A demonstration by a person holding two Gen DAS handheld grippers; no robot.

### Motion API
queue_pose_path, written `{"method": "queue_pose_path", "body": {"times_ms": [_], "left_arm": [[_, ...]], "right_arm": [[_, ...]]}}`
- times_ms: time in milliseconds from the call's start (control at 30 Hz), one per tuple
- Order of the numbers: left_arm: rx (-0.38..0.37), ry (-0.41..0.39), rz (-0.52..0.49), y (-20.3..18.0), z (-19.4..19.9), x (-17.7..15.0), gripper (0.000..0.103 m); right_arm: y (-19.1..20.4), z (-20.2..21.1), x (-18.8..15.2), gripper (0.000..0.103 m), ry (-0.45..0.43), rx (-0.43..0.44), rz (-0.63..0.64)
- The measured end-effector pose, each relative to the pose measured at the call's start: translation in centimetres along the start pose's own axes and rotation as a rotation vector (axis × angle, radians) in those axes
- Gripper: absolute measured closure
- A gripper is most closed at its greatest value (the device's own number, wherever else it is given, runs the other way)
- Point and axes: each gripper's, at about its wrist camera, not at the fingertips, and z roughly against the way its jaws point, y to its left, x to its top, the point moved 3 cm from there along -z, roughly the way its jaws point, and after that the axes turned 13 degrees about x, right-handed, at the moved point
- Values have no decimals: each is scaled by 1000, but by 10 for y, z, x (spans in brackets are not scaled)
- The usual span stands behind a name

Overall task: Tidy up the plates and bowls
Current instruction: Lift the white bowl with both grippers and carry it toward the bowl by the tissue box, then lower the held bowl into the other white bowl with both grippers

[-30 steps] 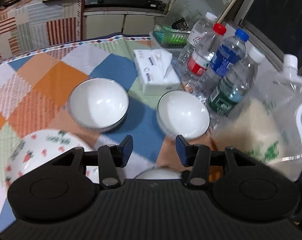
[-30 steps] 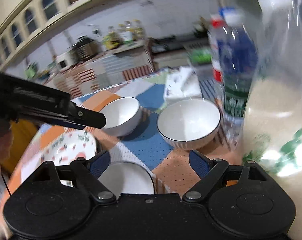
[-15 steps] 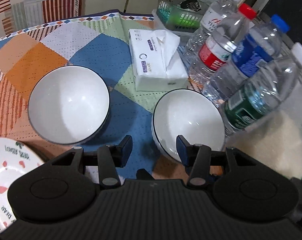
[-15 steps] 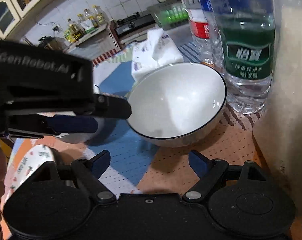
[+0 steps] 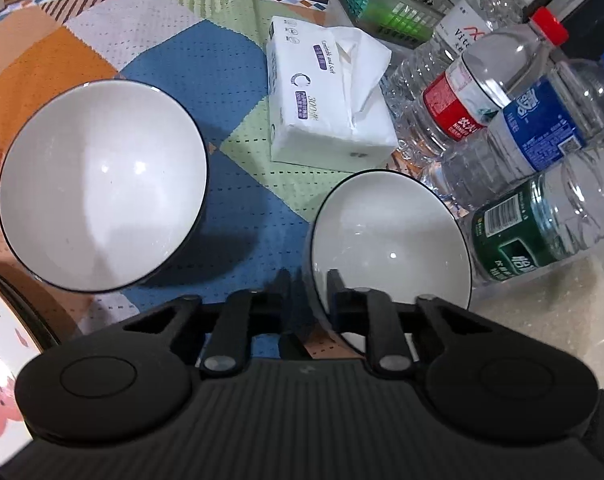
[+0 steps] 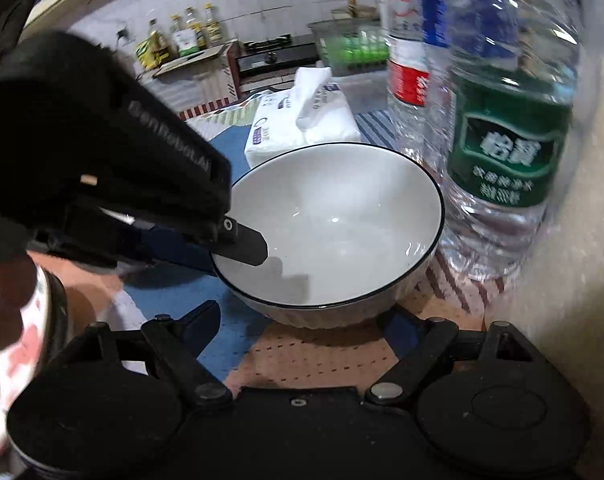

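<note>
- A white tiled wall (image 6: 285, 12) closes the far side of the kitchen.
- A gas stove (image 6: 277, 54) sits on a counter below it.
- Beside it stand condiment bottles (image 6: 185, 36).
- A checked patchwork cloth (image 5: 229, 92) covers the tabletop.

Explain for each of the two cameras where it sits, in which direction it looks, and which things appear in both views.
Left wrist: sits on the left gripper, looks down and forward over the checked tablecloth; its fingers pinch the rim of the white dark-rimmed bowl near the bottles; a second white bowl stands apart to the left.
Right wrist: sits on the open right gripper, low, facing that same bowl; the left gripper enters from the left.
Shared: the gripped bowl, white tissue pack, green-labelled water bottle.
</note>
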Motion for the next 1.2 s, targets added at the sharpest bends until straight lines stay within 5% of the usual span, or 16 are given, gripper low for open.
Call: {"method": "queue_pose_path", "body": {"times_ms": [267, 433, 867, 1200], "left_arm": [[11, -15, 22, 8, 13, -5, 93], [-21, 1, 22, 21, 42, -6, 92], [26, -53, -20, 24, 142, -39, 91], [40, -3, -8, 37, 161, -86, 91]], "right_arm": [[6, 0, -2, 16, -32, -60, 45], [28, 12, -2, 15, -71, -85, 183], [75, 88, -6, 11, -135, 5, 366], [93, 124, -48, 9, -122, 43, 487]]}}
